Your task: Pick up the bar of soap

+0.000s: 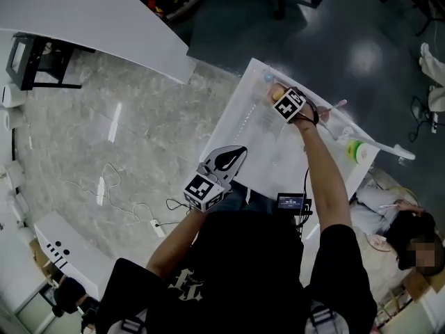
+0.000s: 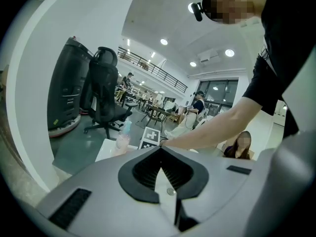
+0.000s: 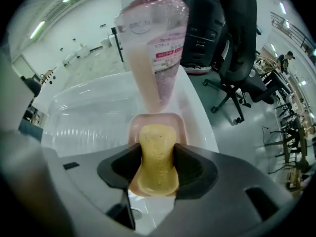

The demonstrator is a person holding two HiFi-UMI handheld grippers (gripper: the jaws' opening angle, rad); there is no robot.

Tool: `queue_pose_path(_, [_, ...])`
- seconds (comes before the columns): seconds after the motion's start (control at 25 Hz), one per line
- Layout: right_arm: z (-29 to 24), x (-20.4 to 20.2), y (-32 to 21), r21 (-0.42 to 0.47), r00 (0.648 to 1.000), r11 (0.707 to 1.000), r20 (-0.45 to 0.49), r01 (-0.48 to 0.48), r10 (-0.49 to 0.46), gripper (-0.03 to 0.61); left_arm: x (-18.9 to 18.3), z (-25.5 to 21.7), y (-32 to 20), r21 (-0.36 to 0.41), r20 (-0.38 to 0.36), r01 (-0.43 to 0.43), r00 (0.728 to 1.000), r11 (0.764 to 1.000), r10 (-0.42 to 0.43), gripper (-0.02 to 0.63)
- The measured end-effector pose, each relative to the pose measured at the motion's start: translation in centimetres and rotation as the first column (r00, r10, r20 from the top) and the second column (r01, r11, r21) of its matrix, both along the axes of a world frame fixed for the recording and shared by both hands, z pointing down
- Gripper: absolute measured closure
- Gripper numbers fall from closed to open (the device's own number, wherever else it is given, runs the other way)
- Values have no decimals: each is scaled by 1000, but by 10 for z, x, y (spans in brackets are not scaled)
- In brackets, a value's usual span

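Note:
The yellow speckled bar of soap (image 3: 158, 152) lies in a pink dish (image 3: 159, 120) on the white table (image 1: 243, 141). My right gripper (image 3: 158, 166) is open around it, one black pad close on each side of the bar. In the head view this gripper (image 1: 279, 94) reaches to the table's far end, where the soap (image 1: 278, 89) shows as an orange spot. My left gripper (image 1: 235, 153) hovers at the table's near left edge. In its own view the left gripper (image 2: 160, 152) is shut, with nothing in it.
A clear bottle of pink liquid (image 3: 153, 48) stands just behind the dish, beside a clear plastic tub (image 3: 84, 112). A green-and-white roll (image 1: 357, 150) and a white brush (image 1: 335, 107) lie at the table's right. Black office chairs (image 3: 237, 58) stand on the floor beyond.

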State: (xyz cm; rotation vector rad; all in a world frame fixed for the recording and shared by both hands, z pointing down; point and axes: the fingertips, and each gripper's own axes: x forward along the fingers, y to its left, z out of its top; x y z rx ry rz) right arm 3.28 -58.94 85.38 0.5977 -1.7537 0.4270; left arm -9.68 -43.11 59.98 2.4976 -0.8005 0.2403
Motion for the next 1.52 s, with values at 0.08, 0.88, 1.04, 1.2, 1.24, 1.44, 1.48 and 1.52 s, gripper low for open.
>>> queue_pose_path(0.08, [-1, 0, 0, -2, 1000, 1000, 19, -15, 15, 390, 2, 2, -2, -6, 3, -8, 1000, 1000, 8, 604])
queue_pose_path(0.88, [-152, -12, 49, 416, 932, 852, 303, -318, 200, 383, 14, -18, 15, 56, -8, -117, 993, 992, 118, 604])
queue_pose_path(1.04, [-205, -4, 75, 492, 898, 775, 384, -397, 217, 390, 17, -27, 21, 106, -14, -157, 987, 982, 160, 604])
queue_pose_path(1.2, [-251, 2, 110, 539, 849, 688, 479, -486, 224, 390, 23, -40, 36, 139, -18, -196, 979, 971, 201, 604])
queue_pose_path(1.24, [-262, 3, 121, 547, 836, 667, 501, -506, 223, 390, 24, -43, 40, 145, -18, -207, 977, 967, 212, 604])
queue_pose_path(1.44, [-325, 22, 173, 597, 793, 557, 572, -578, 211, 390, 41, -58, 52, 186, -24, -257, 964, 948, 266, 604])
queue_pose_path(1.48, [-336, 28, 184, 605, 786, 535, 583, -590, 208, 390, 47, -59, 54, 193, -27, -266, 961, 945, 276, 604])
queue_pose_path(1.52, [-345, 32, 197, 609, 777, 515, 595, -603, 206, 390, 50, -60, 57, 194, -29, -274, 958, 942, 284, 604])
